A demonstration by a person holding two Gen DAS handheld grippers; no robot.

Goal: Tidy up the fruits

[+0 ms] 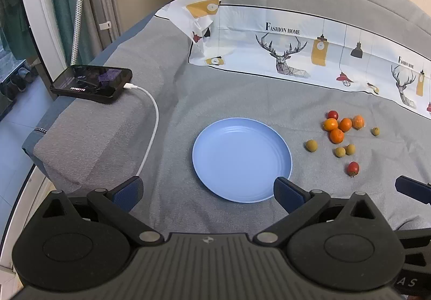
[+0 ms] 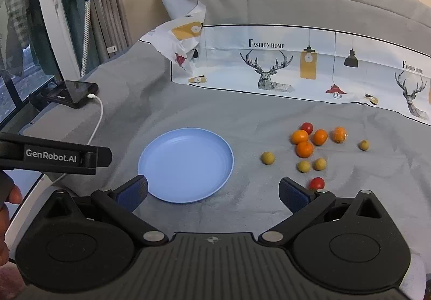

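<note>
Right now both grippers hover low over a grey bedspread [image 1: 242, 95], each with its blue-padded jaws spread wide and nothing between them. The left gripper [image 1: 207, 193] faces the blue plate [image 1: 239, 157], whose near rim sits between its fingers; its right fingertip overlaps that rim in the left wrist view. The right gripper [image 2: 212, 193] sits further right, its left fingertip just over the plate's near-left rim and its right fingertip just in front of a red fruit [image 2: 316, 183].

The plate holds no fruit. All the fruit lies on the bedspread to its right: four small oranges [image 2: 304, 149] in a cluster touching or nearly touching each other, a second red fruit [image 2: 306, 127] at the far edge of that cluster, and four small yellow-green fruits [image 2: 267, 158] scattered around them, one closest to the plate, two side by side near the cluster, one alone at far right.

At far left a black phone [image 1: 91, 80] rests on a raised fold with a white cable [image 1: 152, 122] plugged in. A deer-printed pillowcase [image 1: 296, 46] stretches across the far side.
</note>
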